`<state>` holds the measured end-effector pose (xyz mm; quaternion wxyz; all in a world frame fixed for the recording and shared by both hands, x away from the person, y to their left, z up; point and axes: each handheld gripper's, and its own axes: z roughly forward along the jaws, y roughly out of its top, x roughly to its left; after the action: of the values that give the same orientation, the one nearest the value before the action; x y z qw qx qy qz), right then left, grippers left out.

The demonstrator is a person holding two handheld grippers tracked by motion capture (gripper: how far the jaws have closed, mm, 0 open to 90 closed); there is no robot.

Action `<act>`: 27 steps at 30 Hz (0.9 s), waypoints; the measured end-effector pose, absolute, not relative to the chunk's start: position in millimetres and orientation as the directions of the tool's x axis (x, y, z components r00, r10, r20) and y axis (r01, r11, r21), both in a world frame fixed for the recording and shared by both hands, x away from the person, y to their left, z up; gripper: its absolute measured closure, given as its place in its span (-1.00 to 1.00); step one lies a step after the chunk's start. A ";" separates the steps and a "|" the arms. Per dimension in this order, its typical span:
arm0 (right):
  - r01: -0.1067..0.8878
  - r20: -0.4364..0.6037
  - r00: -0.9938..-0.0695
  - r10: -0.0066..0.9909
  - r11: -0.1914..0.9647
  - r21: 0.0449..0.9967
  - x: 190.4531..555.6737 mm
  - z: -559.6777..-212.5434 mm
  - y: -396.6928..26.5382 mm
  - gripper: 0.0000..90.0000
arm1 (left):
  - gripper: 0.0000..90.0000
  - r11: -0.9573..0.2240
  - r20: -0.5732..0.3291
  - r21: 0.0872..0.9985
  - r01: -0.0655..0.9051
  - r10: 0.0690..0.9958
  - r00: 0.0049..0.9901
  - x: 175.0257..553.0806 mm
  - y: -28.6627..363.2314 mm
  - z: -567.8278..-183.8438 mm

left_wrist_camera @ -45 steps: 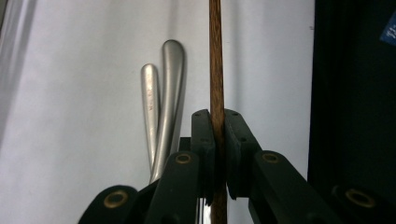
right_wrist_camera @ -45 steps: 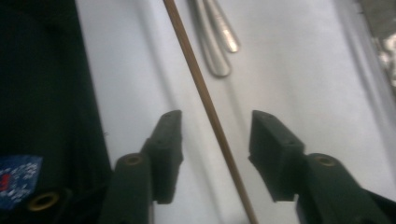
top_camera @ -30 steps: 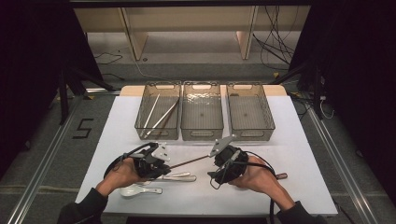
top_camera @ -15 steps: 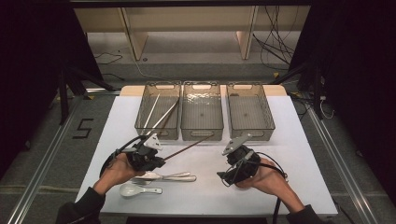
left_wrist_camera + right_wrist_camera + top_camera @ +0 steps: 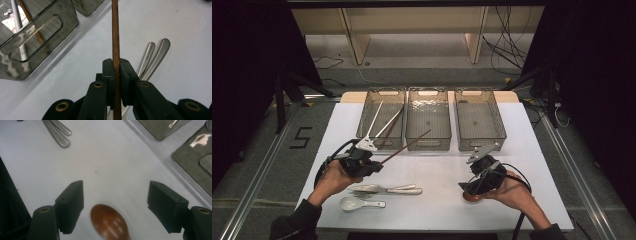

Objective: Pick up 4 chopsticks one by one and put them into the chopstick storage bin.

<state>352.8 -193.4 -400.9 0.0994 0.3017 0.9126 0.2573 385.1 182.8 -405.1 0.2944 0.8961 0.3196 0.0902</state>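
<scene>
Shifted since the earlier frame: brown chopstick (image 5: pixel 404 148) carried from low between the two hands up and leftward with the left gripper (image 5: pixel 371 165); right gripper (image 5: pixel 468 187) drawn away to the right, jaws just opened further, now over a brown wooden spoon (image 5: pixel 110 223).

Chopstick — long axis diagonal in the high view, free tip pointing up-right toward the front wall of the middle bin (image 5: pixel 428 120), lower end clamped at the left gripper. Seen in the left gripper view as a straight brown rod (image 5: pixel 115 37) running upward out of the jaws, above the white table (image 5: pixel 522 150).

Left hand (image 5: pixel 332 177) — forearm entering from bottom left, gripper aimed up-right, just in front of the left bin (image 5: pixel 381 120). Right hand (image 5: pixel 512 192) — forearm entering from bottom right, gripper aimed left and down toward the table.

Left gripper jaws pressed together on the chopstick, pads gripping both sides. Right gripper jaws spread wide, pads clear of the spoon bowl lying on the table between them.

Beside the left gripper: two metal utensils (image 5: pixel 387 189) side by side on the table; nearer the person, a white spoon (image 5: pixel 359 203).
</scene>
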 end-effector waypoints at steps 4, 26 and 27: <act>0.510 -0.019 -0.797 0.604 0.690 0.514 352.5 -404.1 -198.8 -0.35 | 0.86 -0.602 -0.042 0.587 0.542 0.646 0.762 387.2 186.8 -403.6; 0.540 -0.014 -0.776 0.631 0.676 0.501 345.0 -409.5 -214.1 -0.36 | 0.86 -0.454 -0.095 0.648 0.611 0.748 0.657 414.6 214.8 -390.1; 0.539 -0.013 -0.777 0.630 0.675 0.505 344.8 -409.6 -214.8 -0.36 | 0.86 -0.449 -0.096 0.649 0.613 0.752 0.652 416.1 215.8 -390.2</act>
<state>344.8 -214.8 -409.6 0.0934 0.3209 0.9103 0.2442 416.1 215.8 -390.2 0.3348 0.8450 0.4039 0.1033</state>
